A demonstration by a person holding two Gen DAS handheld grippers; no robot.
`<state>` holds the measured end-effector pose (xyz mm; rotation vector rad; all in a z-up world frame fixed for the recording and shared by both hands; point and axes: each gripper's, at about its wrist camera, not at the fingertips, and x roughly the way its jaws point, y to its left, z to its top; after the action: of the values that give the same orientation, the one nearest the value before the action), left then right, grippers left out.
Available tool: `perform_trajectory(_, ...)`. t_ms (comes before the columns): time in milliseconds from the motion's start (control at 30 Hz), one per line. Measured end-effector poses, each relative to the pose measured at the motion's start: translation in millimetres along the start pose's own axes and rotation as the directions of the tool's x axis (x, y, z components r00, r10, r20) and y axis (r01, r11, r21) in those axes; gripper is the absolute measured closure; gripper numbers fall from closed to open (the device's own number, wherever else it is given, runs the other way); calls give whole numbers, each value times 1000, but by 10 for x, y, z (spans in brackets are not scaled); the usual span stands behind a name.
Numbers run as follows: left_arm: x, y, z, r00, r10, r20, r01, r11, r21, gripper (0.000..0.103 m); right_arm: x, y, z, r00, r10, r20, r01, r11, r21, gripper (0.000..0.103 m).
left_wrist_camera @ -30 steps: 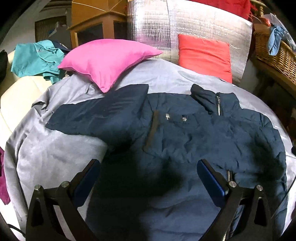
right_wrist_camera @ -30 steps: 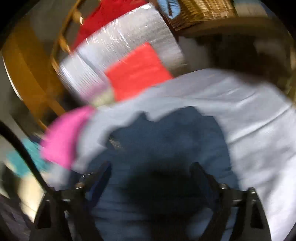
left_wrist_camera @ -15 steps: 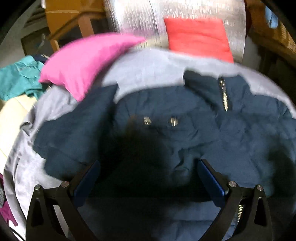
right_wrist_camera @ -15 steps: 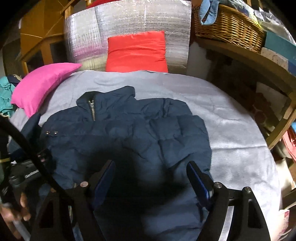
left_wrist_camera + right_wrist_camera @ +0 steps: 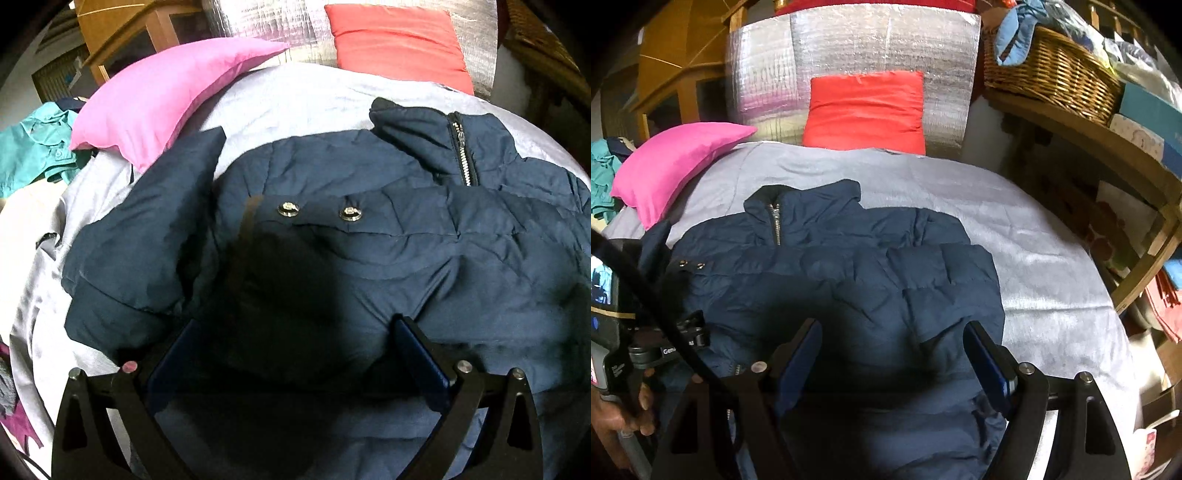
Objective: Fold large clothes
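A navy jacket (image 5: pixel 849 280) is spread flat across the grey bed cover (image 5: pixel 1015 236), collar toward the head edge. Both the left gripper (image 5: pixel 295 354) and right gripper (image 5: pixel 894 354) are held spread wide above it, apparently gripping nothing.

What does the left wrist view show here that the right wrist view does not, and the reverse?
Only the left wrist view: the jacket's left sleeve lying out to the side, seen in full. Only the right wrist view: the wicker basket on a wooden shelf, and a hand holding the other tool. Both share: the navy jacket on the grey bedspread, the pink pillow, the red pillow, and open tongs above the jacket.
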<state>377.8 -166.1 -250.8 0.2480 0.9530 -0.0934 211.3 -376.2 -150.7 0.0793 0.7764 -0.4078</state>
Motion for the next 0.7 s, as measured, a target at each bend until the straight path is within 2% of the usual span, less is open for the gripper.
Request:
perform_trajectory(267, -125, 91, 13, 999, 4, 51, -2, 1000, -31, 0, -43, 44, 14, 1000, -19, 20, 19, 1000, -10, 21)
perform_trajectory(333, -92, 86, 7, 999, 1, 38, 0, 1000, -29, 0, -52, 54, 19, 999, -21, 25, 21, 1000, -13, 21)
perform_trajectory(433, 63, 18, -19, 1000, 11, -27, -11, 1000, 10, 0, -57, 64, 24, 999, -29, 30, 29, 999, -16, 21)
perform_trajectory(700, 40, 26, 1, 1000, 2, -27, -2, 1000, 3, 0, -62, 97, 34, 998, -44, 39, 45, 999, -25, 21)
